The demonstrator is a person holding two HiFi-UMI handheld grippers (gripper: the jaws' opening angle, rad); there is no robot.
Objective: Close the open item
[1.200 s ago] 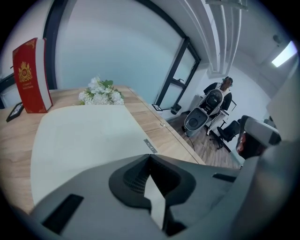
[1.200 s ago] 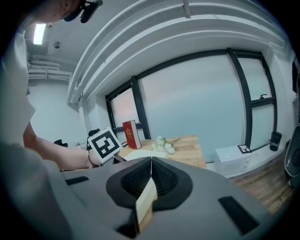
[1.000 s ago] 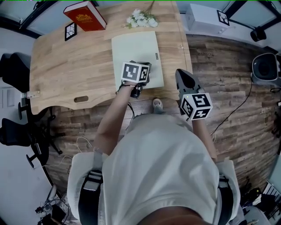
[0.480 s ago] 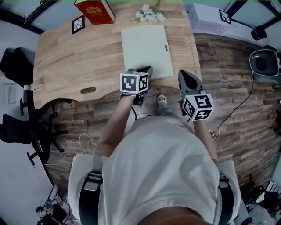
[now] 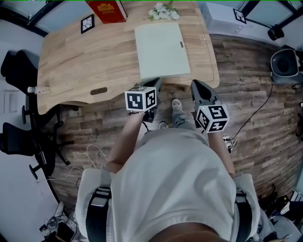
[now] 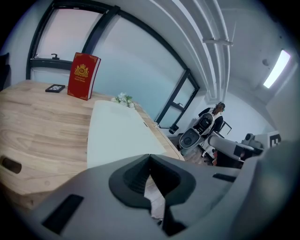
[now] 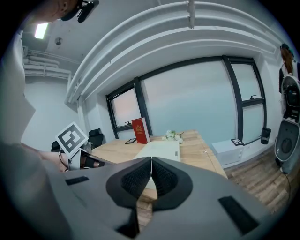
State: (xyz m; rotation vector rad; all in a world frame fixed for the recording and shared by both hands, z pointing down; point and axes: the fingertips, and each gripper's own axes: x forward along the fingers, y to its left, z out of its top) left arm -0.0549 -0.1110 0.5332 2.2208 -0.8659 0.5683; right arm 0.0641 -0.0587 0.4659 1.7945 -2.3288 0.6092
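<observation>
A pale green laptop (image 5: 161,49) lies flat on the wooden desk (image 5: 85,61) with its lid down; it also shows in the left gripper view as the laptop (image 6: 117,133) and in the right gripper view as the laptop (image 7: 161,151). My left gripper (image 5: 154,84) hangs at the desk's front edge, just short of the laptop's near edge, shut and holding nothing. The right gripper (image 5: 195,85) hovers beside the desk's front right corner, also shut and bare. The left gripper (image 6: 150,157) and the right gripper (image 7: 151,159) each show their jaws pressed together.
A red book (image 5: 106,10), a square marker tile (image 5: 87,23) and white flowers (image 5: 163,12) stand along the desk's far edge. Black chairs (image 5: 16,71) are at the left. A white box (image 5: 222,19) and a round grey device (image 5: 286,64) sit on the plank floor at the right.
Both grippers have drawn back from the desk toward the person. The left one was over the laptop's near edge and is now at the desk's front edge.
</observation>
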